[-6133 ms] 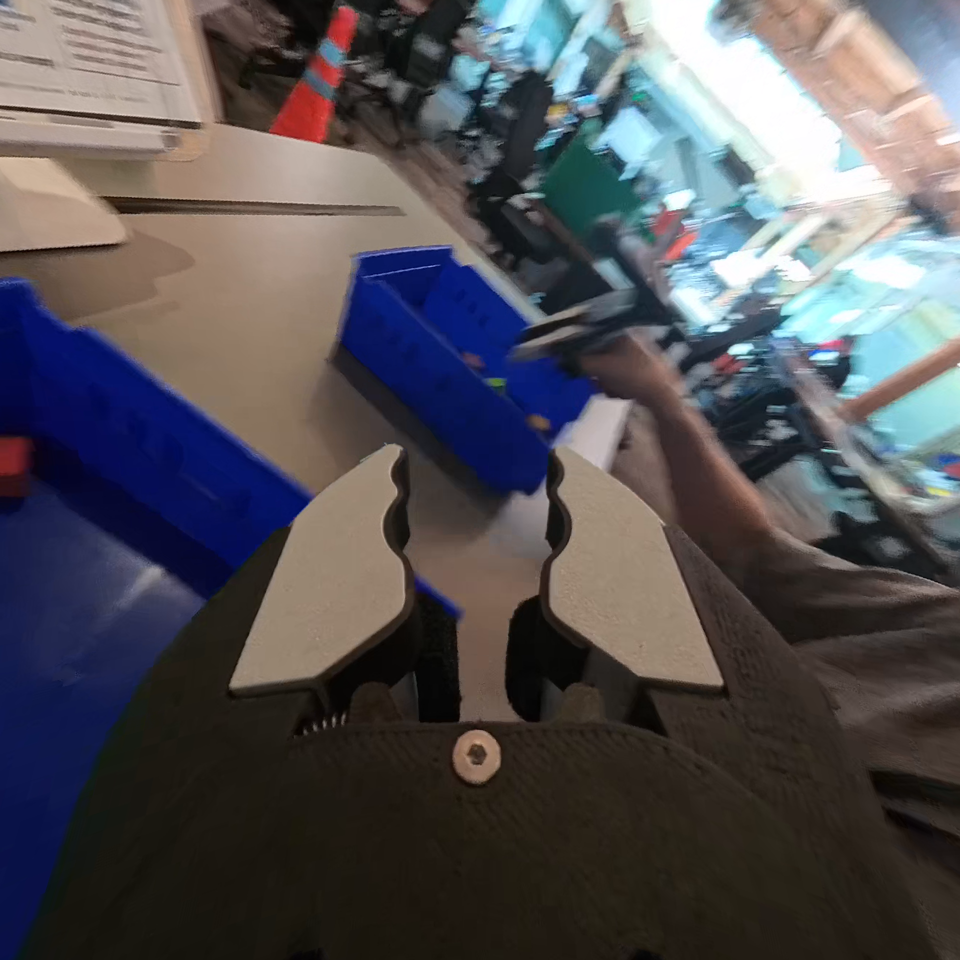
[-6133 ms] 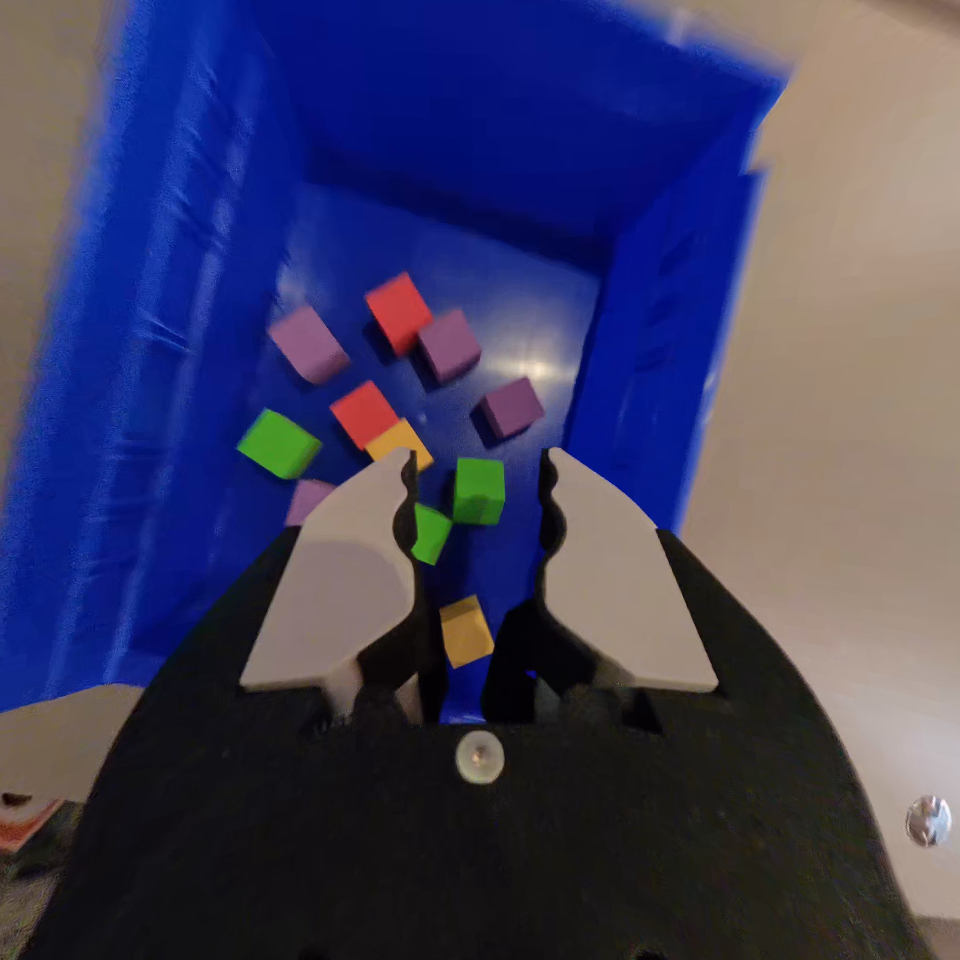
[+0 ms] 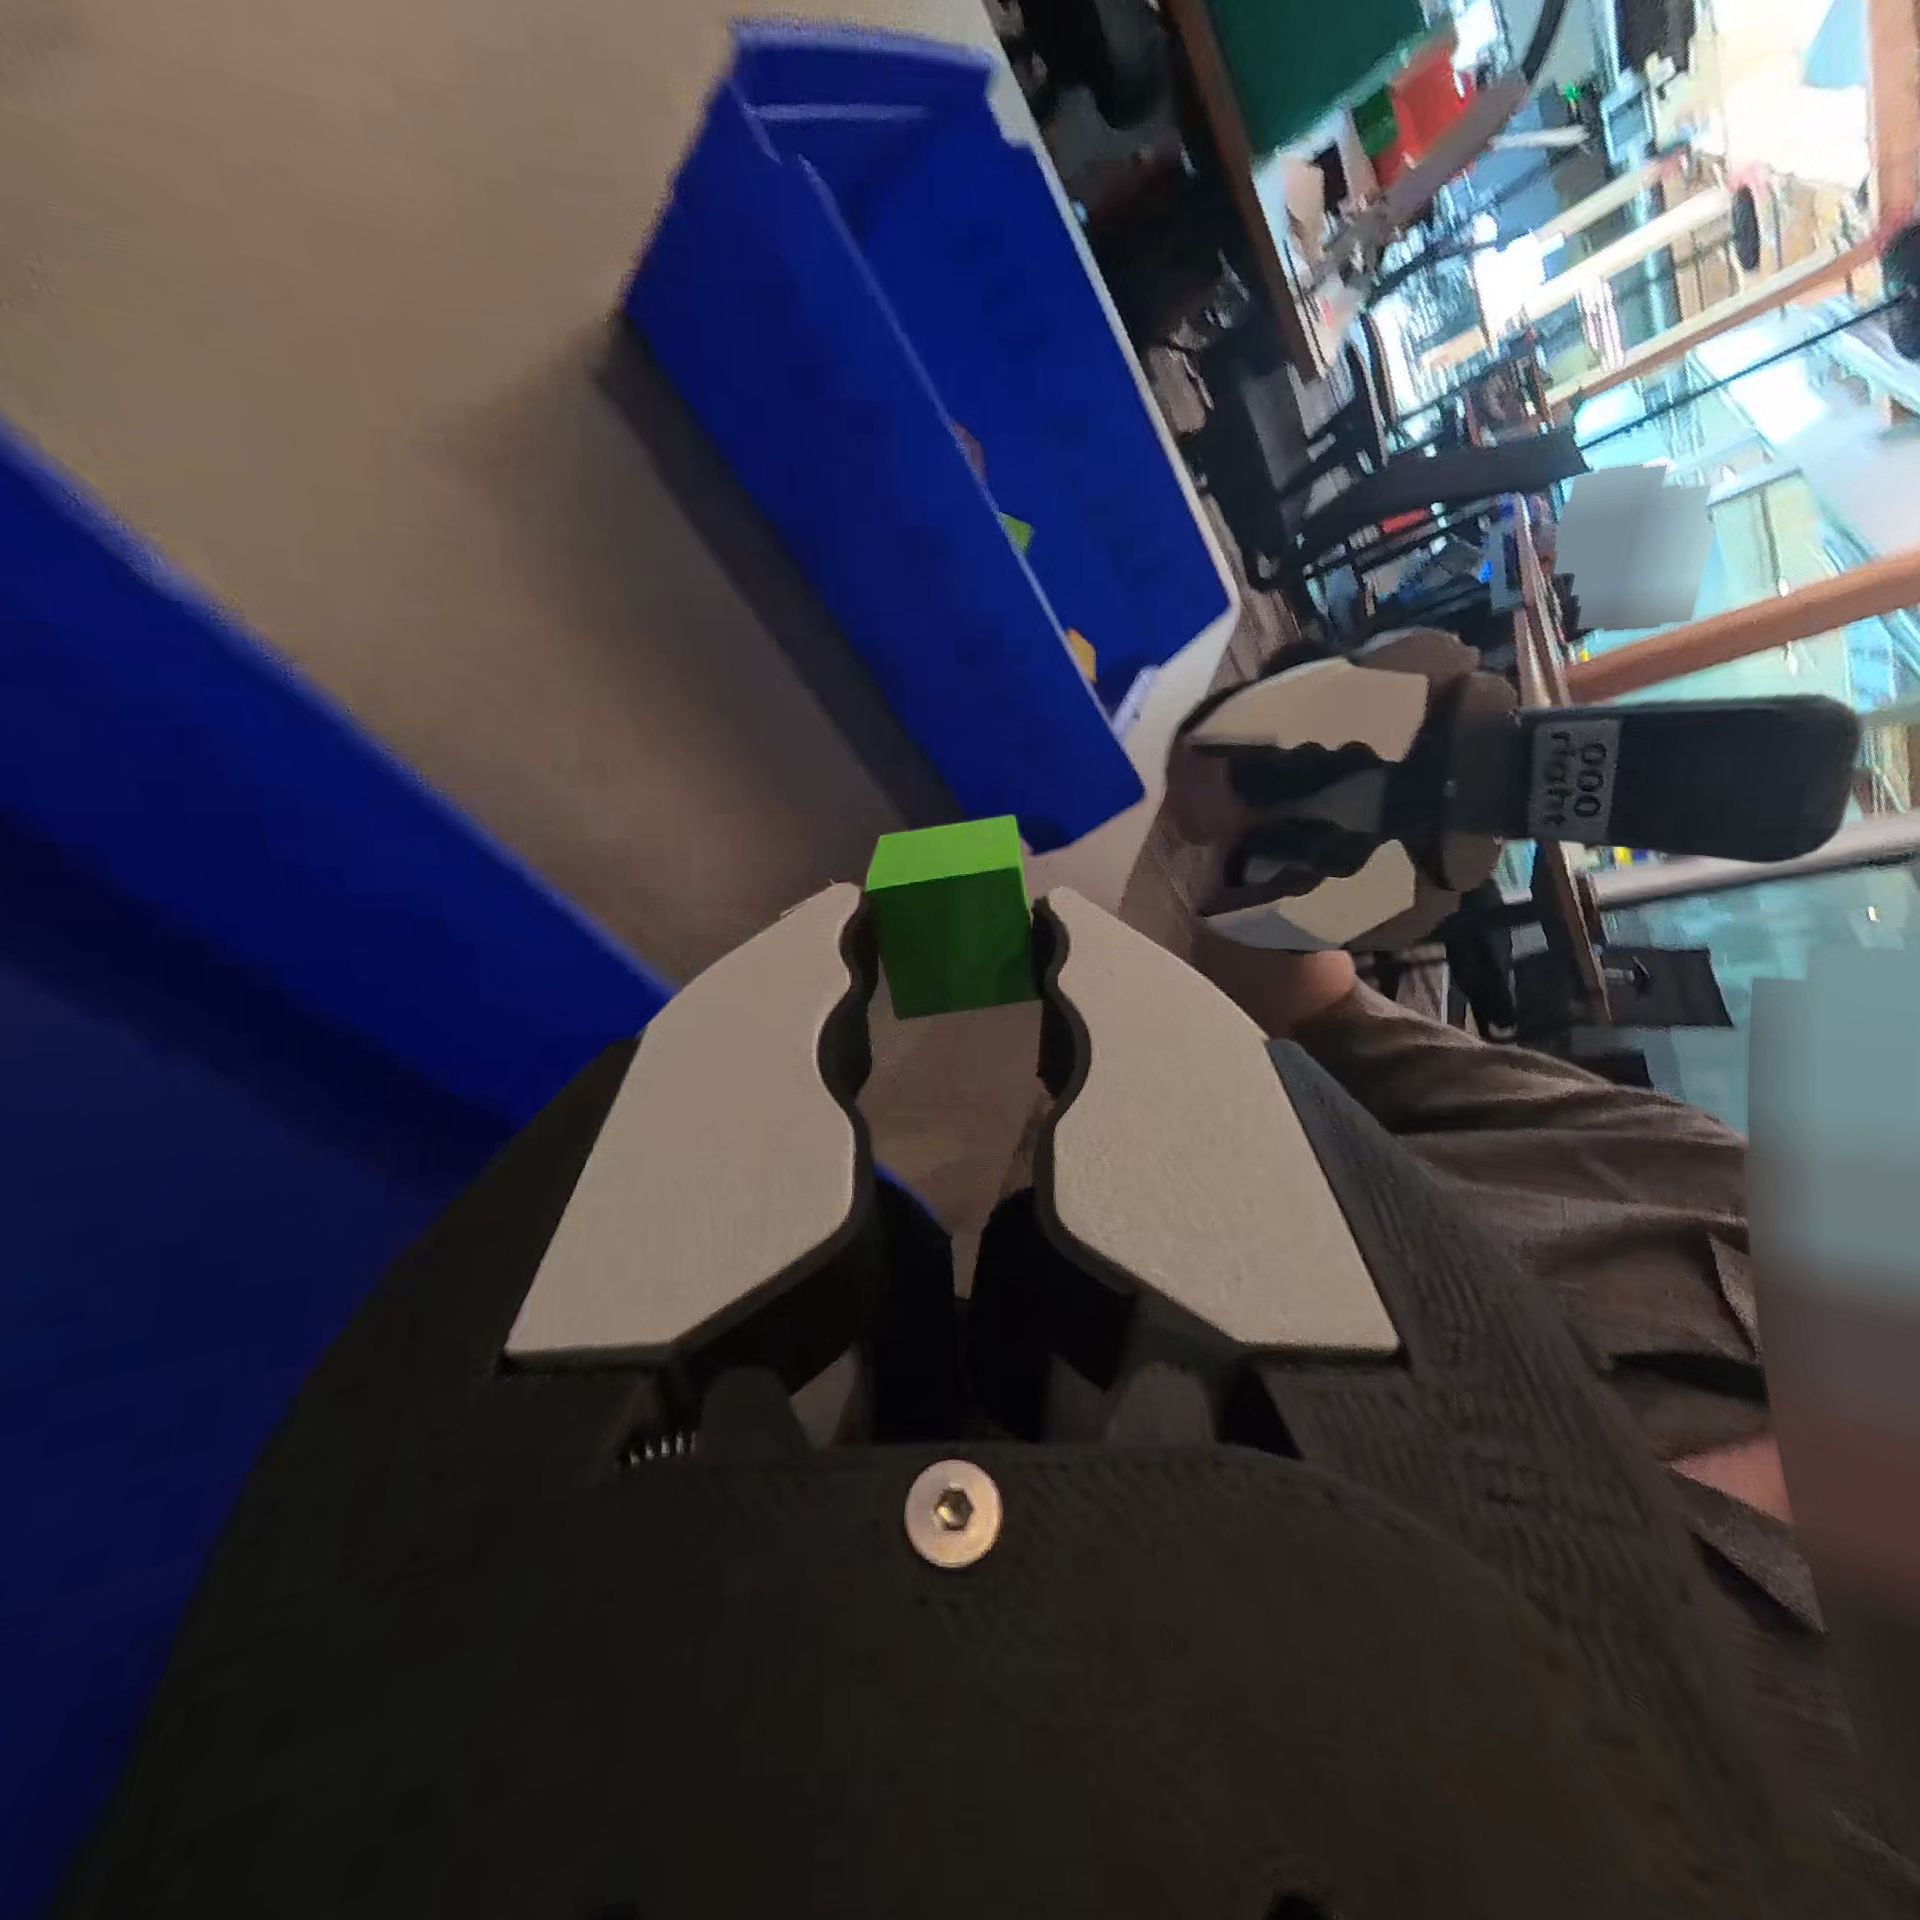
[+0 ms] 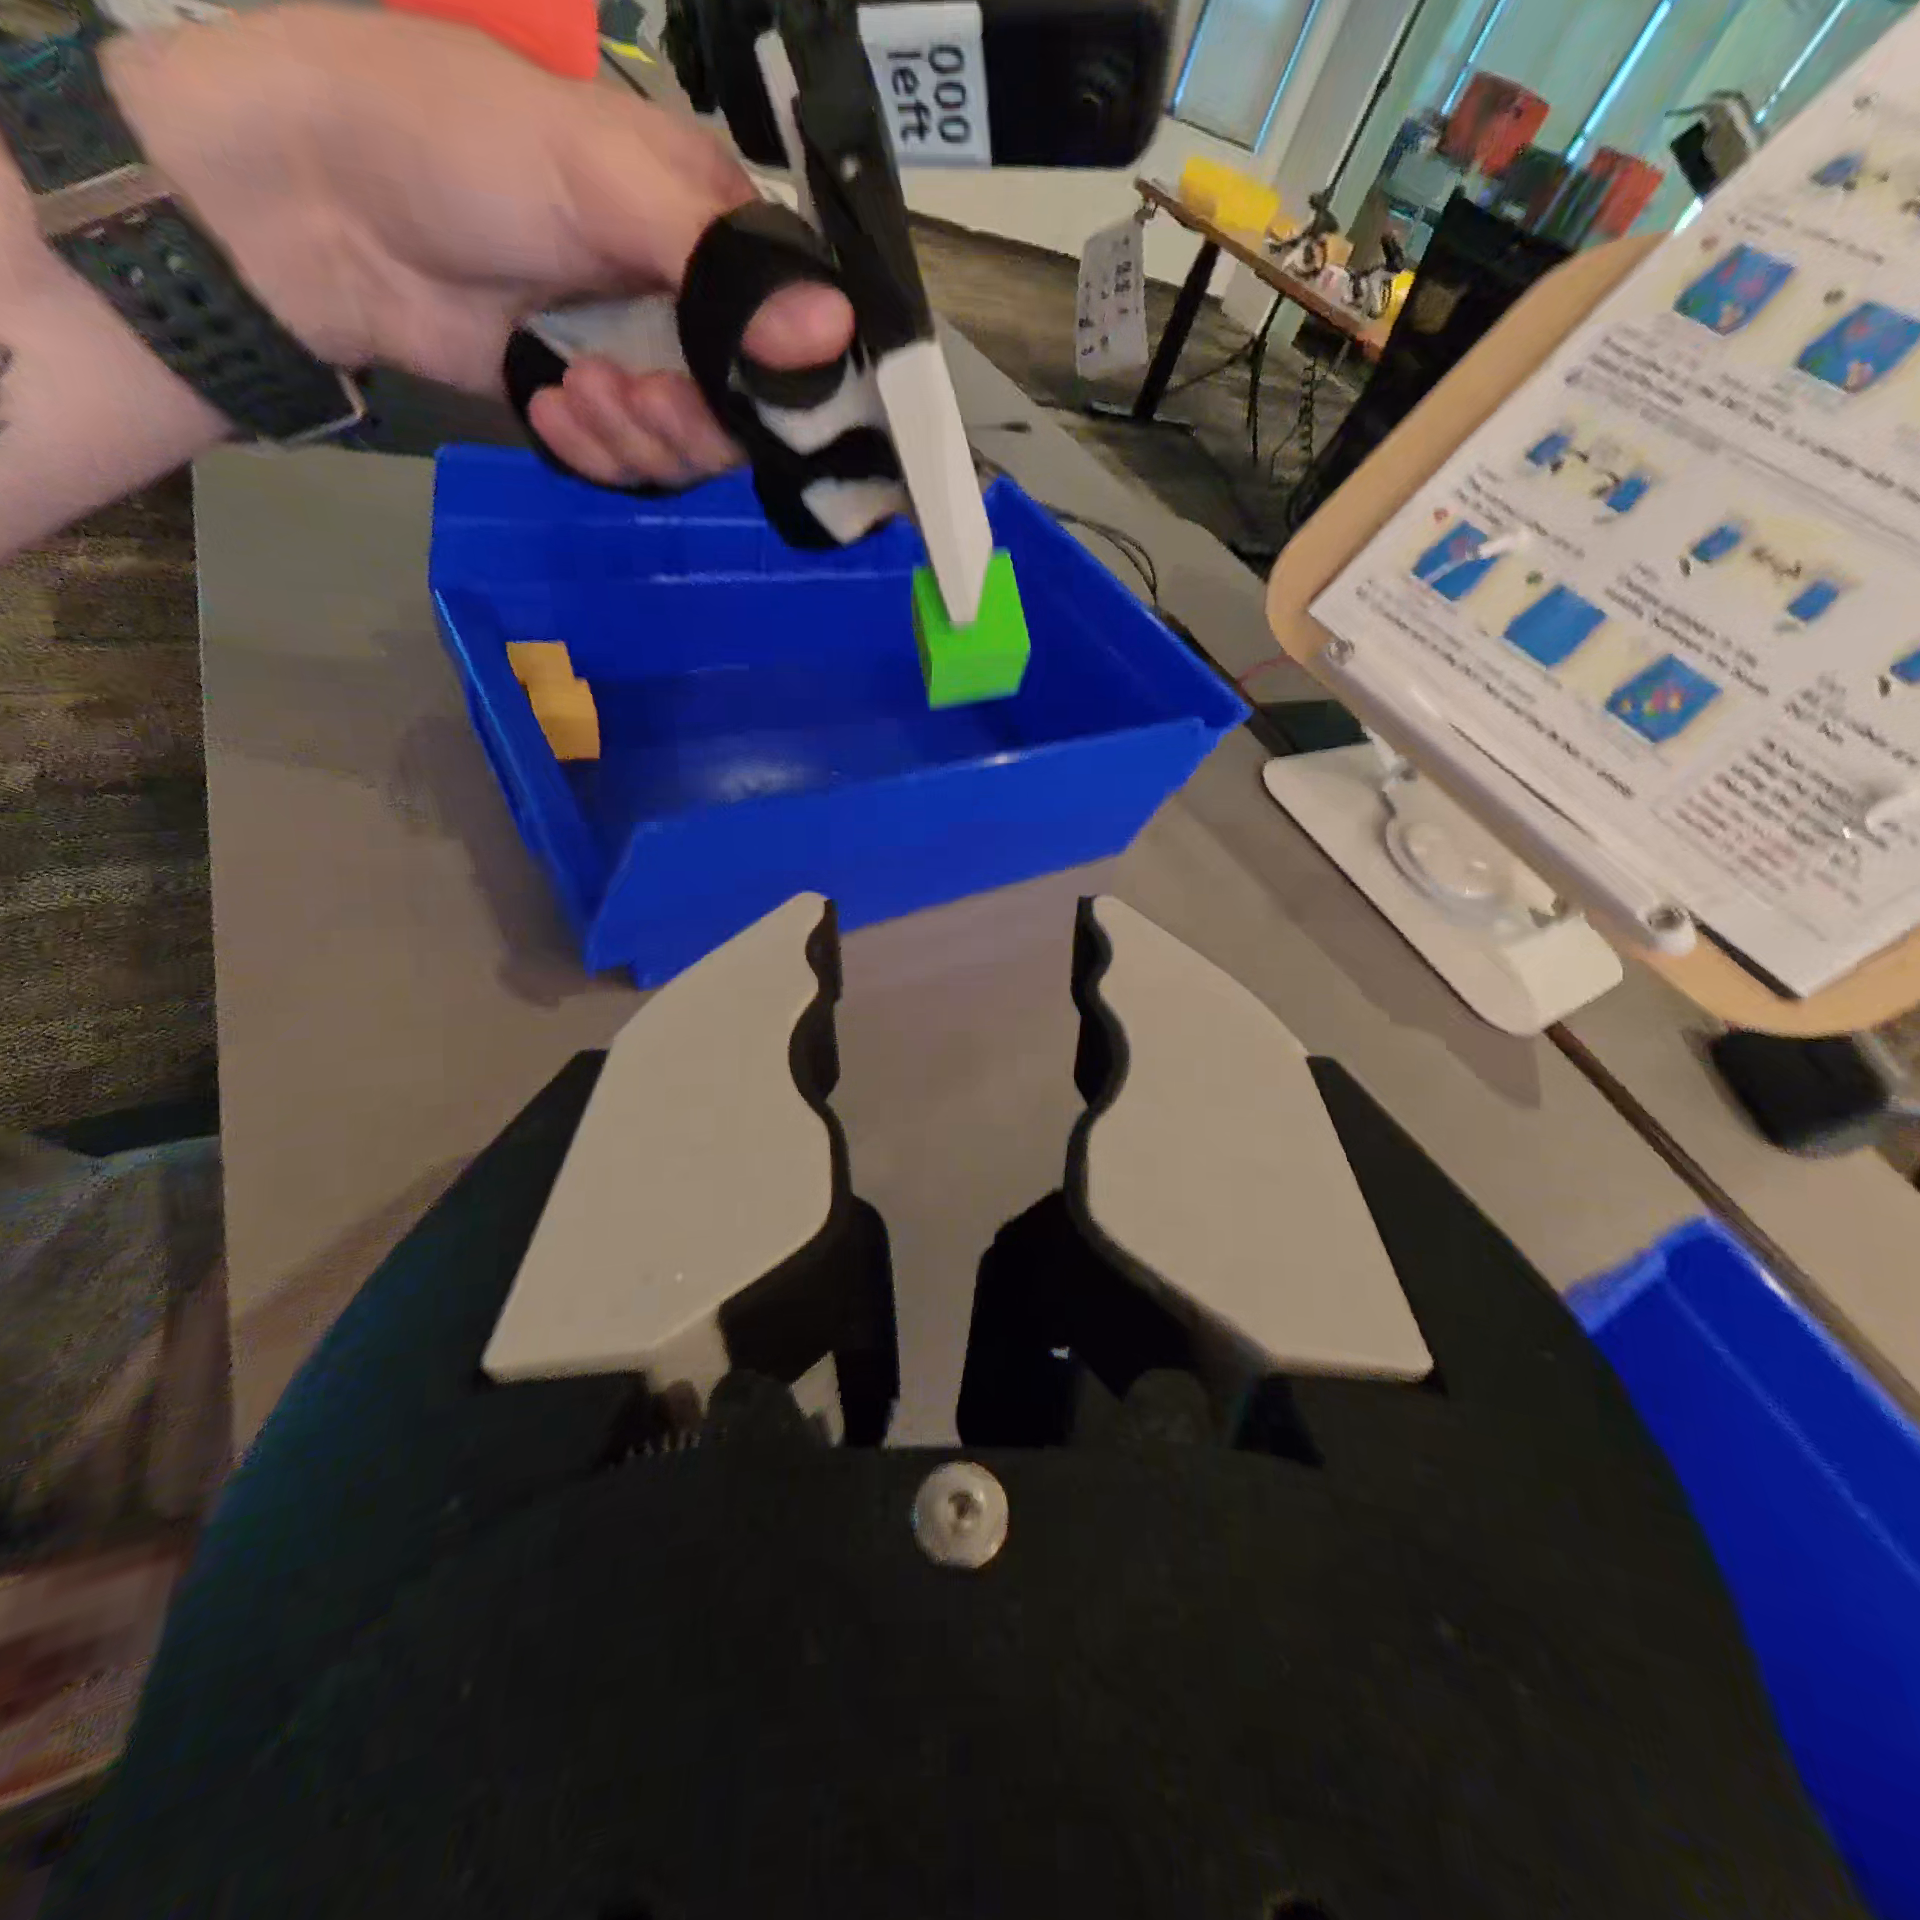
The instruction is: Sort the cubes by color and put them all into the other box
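My left gripper [image 3: 951,925] is shut on a green block [image 3: 951,940], pinched between its grey fingertips. In the right wrist view a hand holds that left gripper [image 4: 971,613], with the green block [image 4: 977,655] hanging over the far right part of an open blue bin [image 4: 883,831]. Two orange blocks [image 4: 556,696] lie against the bin's left wall. My right gripper [image 4: 951,935] is open and empty, low over the grey table [image 4: 343,727], just in front of the bin. It also shows in the left wrist view [image 3: 1247,821], off to the right.
A second blue bin [image 3: 883,436] holding small coloured blocks stands farther off; its corner shows in the right wrist view [image 4: 1766,1475]. A tilted board with a printed picture sheet [image 4: 1662,582] on a white stand [image 4: 1455,883] is at the right. The table edge runs along the left.
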### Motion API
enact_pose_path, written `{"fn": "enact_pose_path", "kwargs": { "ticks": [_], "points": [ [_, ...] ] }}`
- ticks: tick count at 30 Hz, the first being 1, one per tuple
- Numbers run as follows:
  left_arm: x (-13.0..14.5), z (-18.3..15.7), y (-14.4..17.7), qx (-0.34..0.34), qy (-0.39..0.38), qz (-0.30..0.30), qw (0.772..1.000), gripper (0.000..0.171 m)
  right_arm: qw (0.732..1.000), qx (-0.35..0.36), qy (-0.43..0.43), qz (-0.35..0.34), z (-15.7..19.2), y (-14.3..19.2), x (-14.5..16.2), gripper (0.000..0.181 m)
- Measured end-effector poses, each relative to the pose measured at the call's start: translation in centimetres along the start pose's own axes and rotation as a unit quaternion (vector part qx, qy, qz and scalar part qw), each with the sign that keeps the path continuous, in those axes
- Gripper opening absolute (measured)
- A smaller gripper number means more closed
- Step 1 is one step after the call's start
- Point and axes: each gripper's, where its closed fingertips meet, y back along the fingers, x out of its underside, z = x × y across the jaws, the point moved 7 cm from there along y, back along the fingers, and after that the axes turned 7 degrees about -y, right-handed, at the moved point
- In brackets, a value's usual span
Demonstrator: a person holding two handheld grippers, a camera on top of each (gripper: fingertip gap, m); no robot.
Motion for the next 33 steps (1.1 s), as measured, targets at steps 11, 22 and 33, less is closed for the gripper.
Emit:
{"fn": "enact_pose_path", "kwargs": {
  "ticks": [11, 22, 33],
  "points": [
    [0.9, -4.5, -4.5, 0.024, -0.053, 0.04, 0.998, 0.029, 0.999, 0.019, 0.039, 0.024, 1.0, -3.4, -1.2, 0.036],
    [0.7, -5.9, -1.7, -0.032, -0.127, -0.058, 0.99, 0.048, 0.989, 0.099, 0.04, 0.105, -5.4, 3.3, 0.8, 0.027],
    [1.7, -6.3, 3.1, -0.37, -0.293, -0.116, 0.874, 0.054, 0.88, 0.187, -0.211, 0.382, -20.3, 5.5, 10.0, 0.028]
  ]
}}
